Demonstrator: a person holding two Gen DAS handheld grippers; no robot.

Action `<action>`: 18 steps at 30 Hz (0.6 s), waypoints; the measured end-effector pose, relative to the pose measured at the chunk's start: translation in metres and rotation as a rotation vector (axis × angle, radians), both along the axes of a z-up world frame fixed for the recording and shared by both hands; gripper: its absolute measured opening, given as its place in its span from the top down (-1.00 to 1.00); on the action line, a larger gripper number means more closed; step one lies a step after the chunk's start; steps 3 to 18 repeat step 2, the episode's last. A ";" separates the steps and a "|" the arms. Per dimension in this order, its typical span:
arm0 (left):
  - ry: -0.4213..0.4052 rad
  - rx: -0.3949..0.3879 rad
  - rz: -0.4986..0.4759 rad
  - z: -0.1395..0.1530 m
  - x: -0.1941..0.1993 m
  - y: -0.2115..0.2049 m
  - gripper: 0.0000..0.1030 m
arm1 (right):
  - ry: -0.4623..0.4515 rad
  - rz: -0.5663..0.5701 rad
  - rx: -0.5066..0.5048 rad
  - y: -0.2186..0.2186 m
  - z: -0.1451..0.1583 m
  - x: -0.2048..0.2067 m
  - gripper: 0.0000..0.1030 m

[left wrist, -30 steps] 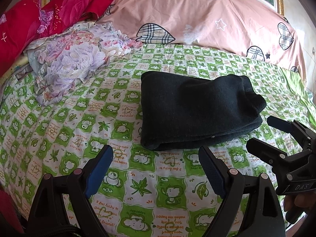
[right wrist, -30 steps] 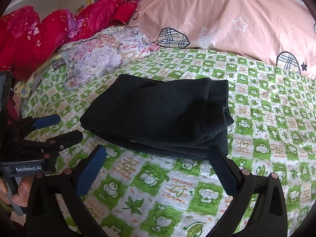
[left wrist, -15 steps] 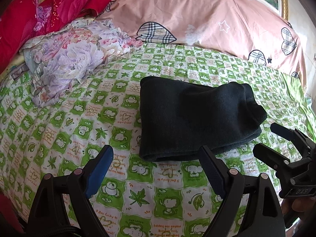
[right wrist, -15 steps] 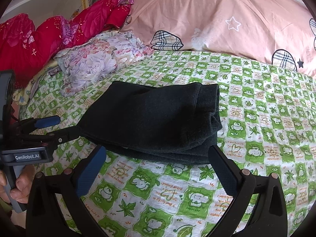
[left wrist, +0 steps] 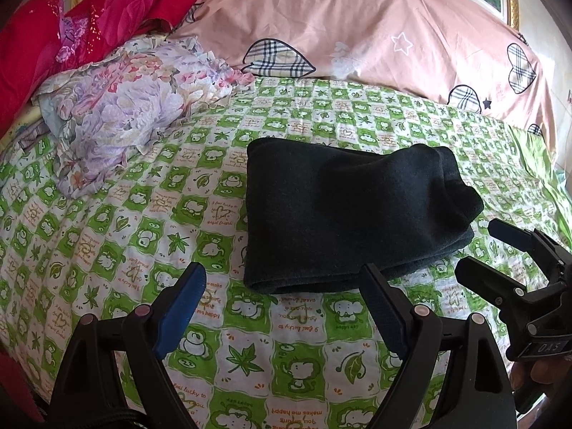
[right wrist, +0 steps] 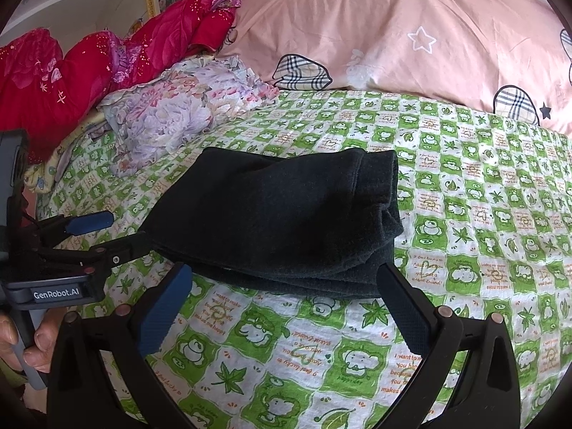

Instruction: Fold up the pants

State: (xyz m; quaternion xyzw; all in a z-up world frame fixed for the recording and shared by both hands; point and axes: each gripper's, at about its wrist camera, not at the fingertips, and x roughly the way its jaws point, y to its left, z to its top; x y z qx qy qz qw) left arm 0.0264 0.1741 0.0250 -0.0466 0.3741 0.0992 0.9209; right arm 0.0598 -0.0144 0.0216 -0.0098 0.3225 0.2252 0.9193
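The dark pants (left wrist: 343, 211) lie folded into a thick rectangle on the green patterned bed sheet (left wrist: 143, 221); they also show in the right wrist view (right wrist: 279, 218). My left gripper (left wrist: 282, 304) is open and empty, just short of the bundle's near edge. My right gripper (right wrist: 286, 304) is open and empty, its tips close to the bundle's near edge. The right gripper shows at the right of the left wrist view (left wrist: 482, 246), open beside the bundle. The left gripper shows at the left of the right wrist view (right wrist: 114, 232), open by the bundle's left corner.
A pink pillow (left wrist: 357, 25) with plaid hearts lies along the head of the bed. A floral cloth (left wrist: 121, 107) and red bedding (left wrist: 71, 28) are heaped at the back left. Bare sheet (right wrist: 500, 214) lies right of the pants.
Both grippers have drawn back a little from the folded pants and stayed open. The pants have not moved.
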 end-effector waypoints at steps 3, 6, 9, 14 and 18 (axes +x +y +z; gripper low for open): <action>0.009 0.002 0.005 -0.001 0.002 0.000 -0.72 | 0.000 0.001 0.000 -0.001 0.000 0.000 -0.99; 0.009 0.002 0.005 -0.001 0.002 0.000 -0.72 | 0.000 0.001 0.000 -0.001 0.000 0.000 -0.99; 0.009 0.002 0.005 -0.001 0.002 0.000 -0.72 | 0.000 0.001 0.000 -0.001 0.000 0.000 -0.99; 0.009 0.002 0.005 -0.001 0.002 0.000 -0.72 | 0.000 0.001 0.000 -0.001 0.000 0.000 -0.99; 0.009 0.002 0.005 -0.001 0.002 0.000 -0.72 | 0.000 0.001 0.000 -0.001 0.000 0.000 -0.99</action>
